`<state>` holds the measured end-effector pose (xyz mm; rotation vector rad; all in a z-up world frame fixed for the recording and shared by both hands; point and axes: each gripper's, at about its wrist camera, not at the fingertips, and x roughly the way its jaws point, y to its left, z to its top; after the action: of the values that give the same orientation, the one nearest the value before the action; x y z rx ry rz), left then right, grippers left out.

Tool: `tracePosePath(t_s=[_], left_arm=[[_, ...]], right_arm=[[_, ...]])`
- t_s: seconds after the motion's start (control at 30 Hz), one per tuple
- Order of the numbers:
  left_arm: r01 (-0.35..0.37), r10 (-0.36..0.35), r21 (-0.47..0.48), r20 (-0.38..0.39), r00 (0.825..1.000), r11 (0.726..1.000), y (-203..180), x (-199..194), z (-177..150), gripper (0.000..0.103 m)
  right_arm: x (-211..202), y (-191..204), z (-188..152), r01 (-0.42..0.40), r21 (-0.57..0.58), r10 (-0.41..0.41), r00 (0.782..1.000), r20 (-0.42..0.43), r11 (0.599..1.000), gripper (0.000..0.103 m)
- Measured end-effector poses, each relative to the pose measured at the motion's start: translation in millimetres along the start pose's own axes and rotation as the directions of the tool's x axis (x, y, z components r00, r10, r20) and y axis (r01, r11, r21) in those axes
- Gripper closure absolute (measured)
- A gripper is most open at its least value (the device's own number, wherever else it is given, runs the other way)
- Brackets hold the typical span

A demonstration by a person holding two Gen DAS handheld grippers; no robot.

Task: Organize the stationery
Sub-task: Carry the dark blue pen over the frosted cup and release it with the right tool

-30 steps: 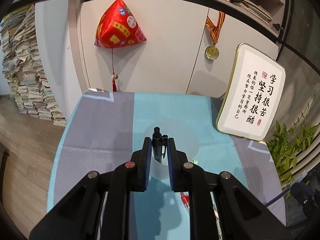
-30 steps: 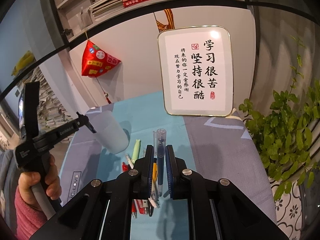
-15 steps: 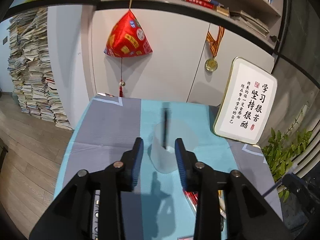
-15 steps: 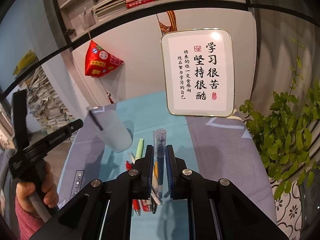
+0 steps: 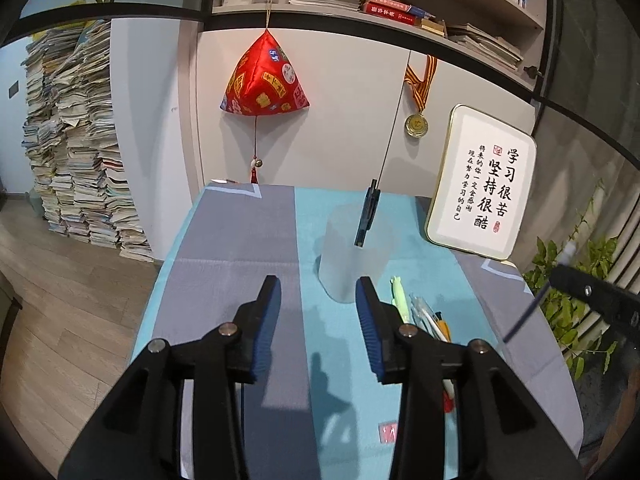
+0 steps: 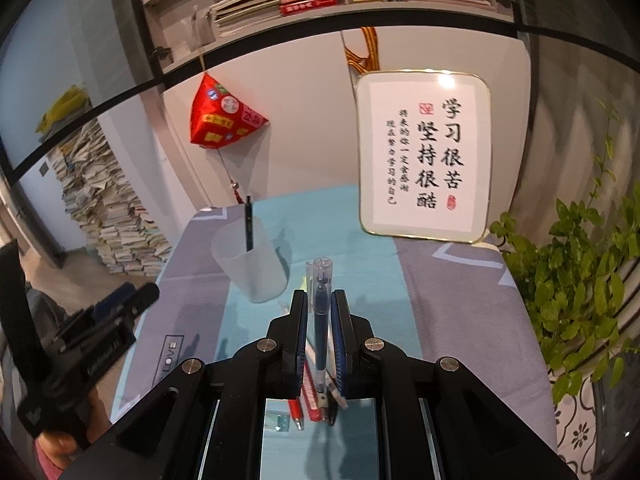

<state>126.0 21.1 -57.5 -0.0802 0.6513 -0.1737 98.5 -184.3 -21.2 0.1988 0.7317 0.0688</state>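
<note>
A frosted plastic cup [image 5: 352, 248] stands upright on the blue-and-grey table mat [image 5: 240, 248], with a black pen [image 5: 368, 212] leaning inside it. My left gripper [image 5: 317, 284] hovers just short of the cup; its jaws are opening and nothing is between them. My right gripper [image 6: 320, 296] is shut on a blue pen with a clear cap [image 6: 322, 270], which points away along the fingers. The right wrist view shows the cup [image 6: 252, 264] ahead to the left, with the left gripper [image 6: 120, 304] at the left edge. Several loose pens [image 5: 424, 316] lie right of the cup.
A framed calligraphy sign [image 6: 424, 156] leans on the white cabinet at the back right. A leafy plant [image 6: 580, 280] stands off the table's right side. A red hanging ornament [image 5: 264, 80] and a medal [image 5: 416, 124] hang on the cabinet. Book stacks [image 5: 72, 160] fill the floor to the left.
My left gripper opened and let go of the black pen, which now stands in the cup, and then drew back from the cup. The right gripper keeps its hold on the blue pen.
</note>
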Motion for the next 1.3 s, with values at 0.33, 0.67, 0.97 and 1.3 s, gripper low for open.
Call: tracePosePath(t_s=[0.33, 0.67, 0.97, 1.3], left_arm=[[-0.015, 0.015, -0.014, 0.038, 0.999, 1.0, 14, -12, -9, 0.057], [-0.086, 0.087, -0.005, 0.062, 0.994, 0.996, 29, -10, -19, 0.052], [-0.112, 0.113, -0.023, 0.039, 0.993, 0.993, 48, -1, -22, 0.051], [-0.134, 0.135, -0.028, 0.028, 0.99, 0.991, 58, 5, -24, 0.051]], right_arm=[[-1, 40, 19, -0.006, -0.085, 0.009, 0.999, 0.034, 0.996, 0.09], [5, 76, 54, -0.031, -0.131, 0.044, 0.995, 0.092, 0.991, 0.09], [23, 104, 82, -0.052, -0.151, 0.072, 0.989, 0.129, 0.987, 0.09], [68, 110, 95, 0.0, -0.149, 0.02, 0.991, 0.132, 0.989, 0.09]])
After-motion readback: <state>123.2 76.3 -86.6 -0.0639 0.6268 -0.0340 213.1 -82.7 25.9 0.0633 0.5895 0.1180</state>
